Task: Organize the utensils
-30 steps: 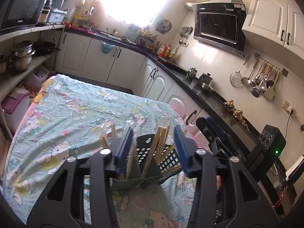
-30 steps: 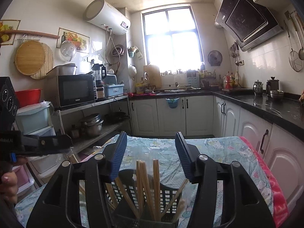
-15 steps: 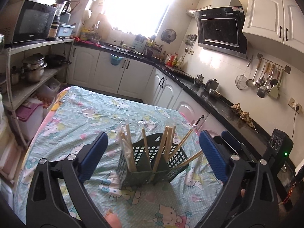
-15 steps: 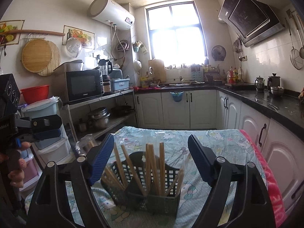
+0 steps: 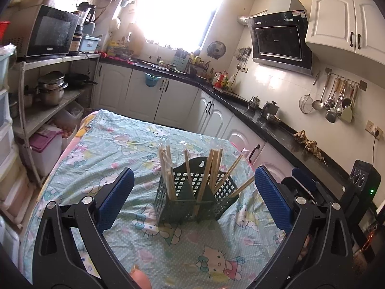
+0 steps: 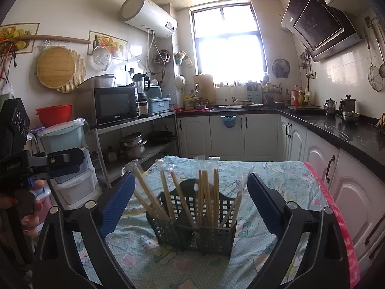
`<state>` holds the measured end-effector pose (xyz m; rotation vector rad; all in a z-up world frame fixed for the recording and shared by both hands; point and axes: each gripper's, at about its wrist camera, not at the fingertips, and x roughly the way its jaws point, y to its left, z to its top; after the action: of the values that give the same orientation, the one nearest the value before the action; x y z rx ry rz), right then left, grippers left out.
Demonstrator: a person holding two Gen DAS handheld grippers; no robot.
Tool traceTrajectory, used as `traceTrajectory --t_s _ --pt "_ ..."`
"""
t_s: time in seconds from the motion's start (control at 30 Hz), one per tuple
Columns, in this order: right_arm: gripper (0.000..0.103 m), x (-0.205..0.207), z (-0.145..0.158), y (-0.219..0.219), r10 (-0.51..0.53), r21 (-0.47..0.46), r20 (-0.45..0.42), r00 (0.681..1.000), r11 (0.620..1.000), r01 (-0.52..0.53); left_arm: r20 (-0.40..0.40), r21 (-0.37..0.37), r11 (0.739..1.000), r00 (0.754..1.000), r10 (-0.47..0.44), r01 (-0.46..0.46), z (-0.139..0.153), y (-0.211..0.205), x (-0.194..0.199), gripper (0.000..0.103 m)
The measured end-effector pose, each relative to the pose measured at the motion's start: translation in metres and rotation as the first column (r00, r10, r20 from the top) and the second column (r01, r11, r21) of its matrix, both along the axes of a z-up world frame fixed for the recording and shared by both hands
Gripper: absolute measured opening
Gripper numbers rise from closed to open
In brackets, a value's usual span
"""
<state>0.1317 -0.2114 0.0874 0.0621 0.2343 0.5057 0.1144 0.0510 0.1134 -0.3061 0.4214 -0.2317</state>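
Note:
A dark green mesh utensil holder point(image 5: 192, 197) stands upright on the patterned tablecloth point(image 5: 115, 154). Several pairs of wooden chopsticks point(image 5: 211, 168) in clear wrappers stand in its compartments, some leaning right. The holder also shows in the right wrist view point(image 6: 192, 226) with its chopsticks point(image 6: 207, 192). My left gripper point(image 5: 195, 202) is open and empty, its jaws wide apart on either side of the holder, pulled back from it. My right gripper point(image 6: 190, 204) is open and empty too, jaws wide around the holder from the other side.
The other gripper body shows at the right in the left wrist view point(image 5: 312, 192) and at the left in the right wrist view point(image 6: 36, 163). A metal shelf rack point(image 5: 36, 101) stands left of the table. White cabinets and a black counter point(image 5: 276, 132) run behind and right.
Both grippers opened from a narrow gap around the chopsticks to wide apart, and both pulled back from the holder. The holder and chopsticks stay in place.

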Motion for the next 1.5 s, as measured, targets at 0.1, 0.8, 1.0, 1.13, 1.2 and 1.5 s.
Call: traceTrajectory --t_s 0.1,0.8,1.0,1.13,1.2,1.5 --pt "0.095 -0.007 -0.003 0.000 -0.003 -0.007 -0.011 1.000 1.000 0.003 0.000 0.004 1.000 1.000 0.003 -0.003 -0.005 -0.001 -0.008 0.092" --pt "0.096 -0.027 -0.070 -0.006 -0.082 -0.132 -0.150 0.985 0.989 0.062 -0.132 0.080 0.996 0.990 0.053 -0.043 -0.077 -0.016 -0.031 0.092" --pt "0.096 -0.033 -0.089 -0.006 -0.092 -0.164 -0.172 0.981 0.984 0.064 -0.125 0.116 0.992 0.990 0.060 -0.045 -0.089 -0.026 -0.037 0.092" --pt "0.096 -0.041 -0.099 -0.006 -0.097 -0.172 -0.152 0.984 0.983 0.070 -0.124 0.119 0.992 0.991 0.055 -0.041 -0.097 -0.032 -0.040 0.092" --pt "0.096 -0.043 -0.102 -0.006 -0.096 -0.167 -0.145 0.985 0.983 0.071 -0.112 0.133 0.990 0.992 0.056 -0.041 -0.100 -0.036 -0.042 0.092" --pt "0.096 -0.053 -0.107 -0.010 -0.097 -0.108 -0.080 0.992 0.990 0.088 -0.045 0.142 0.988 0.997 0.067 -0.060 -0.105 -0.043 -0.050 0.092"
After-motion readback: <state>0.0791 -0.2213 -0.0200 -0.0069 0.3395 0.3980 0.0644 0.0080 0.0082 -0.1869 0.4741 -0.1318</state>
